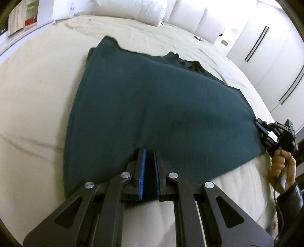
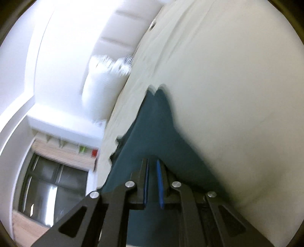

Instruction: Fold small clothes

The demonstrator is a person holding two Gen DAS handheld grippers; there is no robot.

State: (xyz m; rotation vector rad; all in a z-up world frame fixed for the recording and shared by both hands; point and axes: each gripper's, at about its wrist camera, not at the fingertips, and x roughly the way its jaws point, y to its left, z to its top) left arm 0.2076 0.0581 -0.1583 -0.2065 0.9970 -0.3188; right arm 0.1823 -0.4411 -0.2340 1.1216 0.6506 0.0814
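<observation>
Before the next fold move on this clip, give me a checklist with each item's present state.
1. Left gripper shut on the garment at its near edge: ok.
2. Right gripper clamped on the garment's side edge: ok; fabric sits between its pads.
3. Garment lies on the bed, mostly flat, with its far edge rumpled: ok.
4. Bed bare on both sides of the garment: ok.
5. Pillow well clear of the garment: ok.
6. Layers under the top surface lined up: cannot tell.
</observation>
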